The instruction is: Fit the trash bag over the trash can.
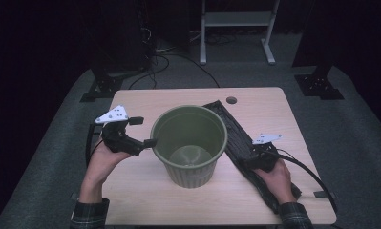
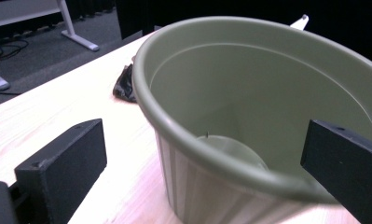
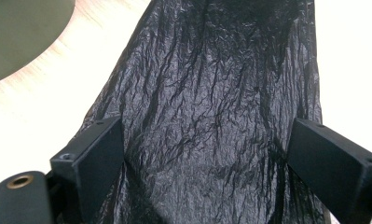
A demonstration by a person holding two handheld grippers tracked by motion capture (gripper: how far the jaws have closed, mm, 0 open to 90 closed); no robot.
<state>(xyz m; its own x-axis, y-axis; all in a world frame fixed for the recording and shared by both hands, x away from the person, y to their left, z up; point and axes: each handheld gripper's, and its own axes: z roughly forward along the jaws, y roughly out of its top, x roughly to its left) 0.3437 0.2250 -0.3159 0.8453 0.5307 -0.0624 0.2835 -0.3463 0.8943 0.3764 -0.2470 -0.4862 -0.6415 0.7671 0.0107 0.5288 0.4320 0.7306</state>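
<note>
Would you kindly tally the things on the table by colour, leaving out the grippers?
Green: 1, the empty plastic bin
Black: 1, the crinkled plastic bag lying flat beside the bin
Total: 2

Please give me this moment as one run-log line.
left gripper: open, jaws straddling green bin rim | right gripper: open over black bag | bag: flat on table, beside bin
</note>
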